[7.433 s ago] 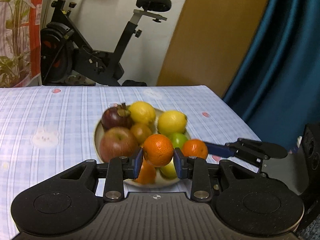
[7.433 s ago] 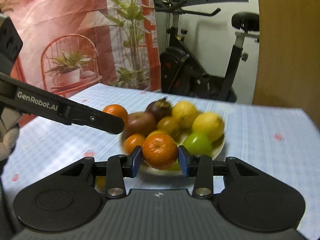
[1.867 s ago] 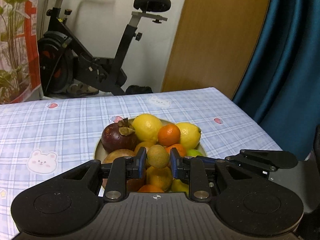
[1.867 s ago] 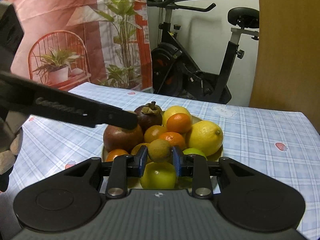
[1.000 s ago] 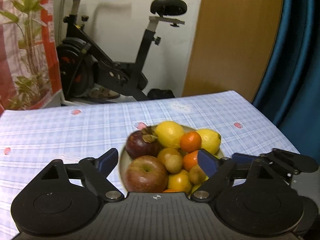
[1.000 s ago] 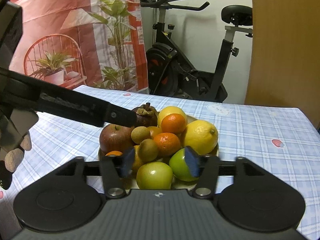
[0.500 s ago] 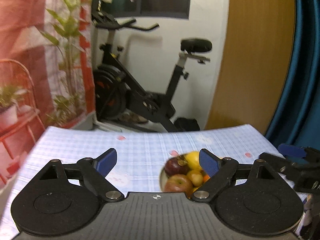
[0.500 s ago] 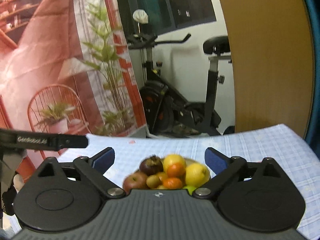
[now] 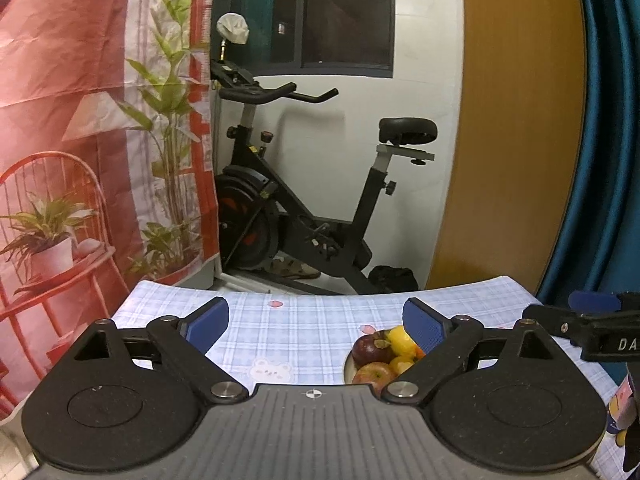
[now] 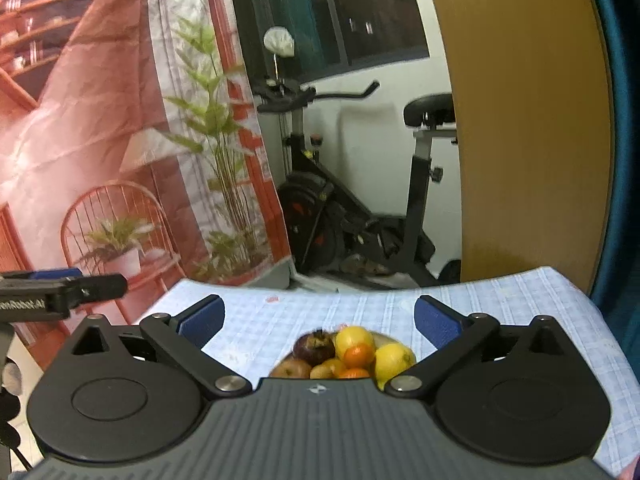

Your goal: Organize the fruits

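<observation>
Looking along my left gripper (image 9: 316,326), I see its blue pads (image 9: 208,320) spread wide with nothing between them, only the checked tablecloth (image 9: 300,328) beyond; the jaws have just been opening further. My right gripper (image 10: 318,322) is the same, jaws far apart and empty, having just been opening as well. Both point slightly downward over the near part of the table. The plate (image 10: 280,366) of fruit sits on the cloth, low in each view and partly hidden behind the gripper bodies. In the right wrist view I can pick out a dark purple mangosteen (image 10: 314,346) on the far left of the pile, a lemon (image 10: 354,338) beside it, an orange (image 10: 359,355) in front of that, a second lemon (image 10: 394,360) on the right, and a red apple (image 10: 292,368) on the near left. In the left wrist view the pile lies off to the right, just behind my right-hand pad, with the mangosteen (image 9: 370,350) and the apple (image 9: 374,372) showing most clearly. The tip of the right gripper reaches in at the right edge of the left view, and the left one's tip at the left edge of the right view. Beyond the far table edge stand an exercise bike (image 9: 304,216), a printed red backdrop (image 9: 80,140), a wooden panel (image 9: 512,140) and a teal curtain (image 9: 608,140).
</observation>
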A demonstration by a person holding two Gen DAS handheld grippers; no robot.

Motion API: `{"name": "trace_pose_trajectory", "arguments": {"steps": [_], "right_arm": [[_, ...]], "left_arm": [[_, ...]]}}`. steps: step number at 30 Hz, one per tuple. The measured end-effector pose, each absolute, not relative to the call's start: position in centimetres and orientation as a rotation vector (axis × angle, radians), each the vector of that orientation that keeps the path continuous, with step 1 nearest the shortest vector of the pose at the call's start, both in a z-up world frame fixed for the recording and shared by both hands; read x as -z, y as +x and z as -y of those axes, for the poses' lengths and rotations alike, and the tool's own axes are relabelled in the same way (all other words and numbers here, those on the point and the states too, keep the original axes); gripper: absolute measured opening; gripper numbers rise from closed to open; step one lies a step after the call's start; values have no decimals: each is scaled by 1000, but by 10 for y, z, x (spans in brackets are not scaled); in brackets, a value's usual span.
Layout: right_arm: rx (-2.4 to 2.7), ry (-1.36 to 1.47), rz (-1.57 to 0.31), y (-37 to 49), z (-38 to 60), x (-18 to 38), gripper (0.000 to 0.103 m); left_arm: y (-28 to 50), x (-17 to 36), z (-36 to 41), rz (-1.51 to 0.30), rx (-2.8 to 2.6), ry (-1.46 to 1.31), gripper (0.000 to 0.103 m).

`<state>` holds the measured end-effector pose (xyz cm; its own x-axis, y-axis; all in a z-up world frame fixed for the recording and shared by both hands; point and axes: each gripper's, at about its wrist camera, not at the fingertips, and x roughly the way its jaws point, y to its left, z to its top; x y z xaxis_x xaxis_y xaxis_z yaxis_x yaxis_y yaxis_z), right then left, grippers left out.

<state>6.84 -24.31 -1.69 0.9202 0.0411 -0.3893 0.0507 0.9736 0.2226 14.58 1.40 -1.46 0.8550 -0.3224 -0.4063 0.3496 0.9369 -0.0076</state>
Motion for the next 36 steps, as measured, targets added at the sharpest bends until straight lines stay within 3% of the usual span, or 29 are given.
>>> {"name": "trace_pose_trajectory", "arguments": {"steps": [36], "right_arm": [[-5,201,-460,67,224,17,103]], "left_arm": [[133,15,-22,-466,307,34,95]]}}
